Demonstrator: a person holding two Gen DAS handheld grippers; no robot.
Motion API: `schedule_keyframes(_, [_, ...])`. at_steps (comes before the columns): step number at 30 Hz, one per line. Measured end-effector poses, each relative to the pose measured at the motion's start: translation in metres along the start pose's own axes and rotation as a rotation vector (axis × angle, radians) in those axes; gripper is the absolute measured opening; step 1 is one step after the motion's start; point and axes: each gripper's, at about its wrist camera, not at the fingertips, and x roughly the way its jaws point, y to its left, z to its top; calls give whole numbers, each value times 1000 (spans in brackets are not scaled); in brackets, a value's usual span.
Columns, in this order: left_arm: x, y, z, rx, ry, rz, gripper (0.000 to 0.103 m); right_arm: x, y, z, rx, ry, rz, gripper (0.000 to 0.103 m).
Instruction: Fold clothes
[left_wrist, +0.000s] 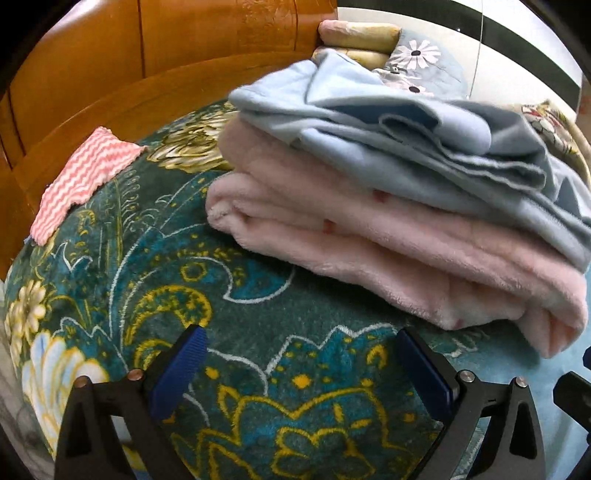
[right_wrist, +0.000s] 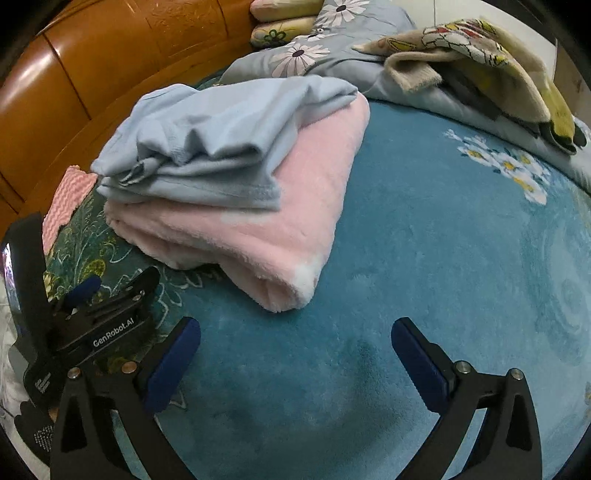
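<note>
Fleece in two colours is sitting stacked on the bed — a folded pale blue garment (right_wrist: 207, 147) is lying on top of a folded pink garment (right_wrist: 258, 221), and the pink one's edges are sticking out past the blue on the near and right sides. The stack is resting on a teal plush blanket (right_wrist: 424, 258) that is covering the bed, close to the wooden headboard (left_wrist: 110, 55). A pink zigzag cloth (left_wrist: 81, 181) is lying just beside the headboard, apart from the stack. To the right of the stack the blanket is lying bare and wide, up to a heap of grey daisy-print bedding (right_wrist: 325, 48) and a beige patterned garment (right_wrist: 472, 55) at the far edge. The strip of blanket in front of the stack is lying bare too.

Both tools are tilting steeply down toward the blanket. The left gripper (left_wrist: 299, 354) is hovering just in front of the pink fold — its jaws are standing wide apart and holding nothing. The right gripper (right_wrist: 295, 350) is hanging beside it over the plain teal, jaws likewise spread wide and gripping nothing, with the pink corner just beyond its tips.
</note>
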Motion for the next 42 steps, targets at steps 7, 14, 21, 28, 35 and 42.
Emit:
schedule_keyframes(7, [3,6,-7,-9,1,20,103,11,-4,0,-17,-27,-72,103])
schedule_keyframes(14, [9,9,-2,-14,-2,11,103,28,-8,-2,-29,0,-97,103])
schedule_keyframes(21, [8,3,0,11,-2,36,103,31,-5,2,-44,-17,-107,103])
schedule_keyframes(28, [10,5,-1,1,-4,21,103,34,-8,-11,-52,-62,-104,103])
schedule_keyframes(35, [7,1,-3,6,-5,27,103,31,-7,-13,-59,-80,-107,103])
schedule_keyframes(42, [6,-1,-4,8,-3,29,103,29,-5,-12,-60,-76,-110,103])
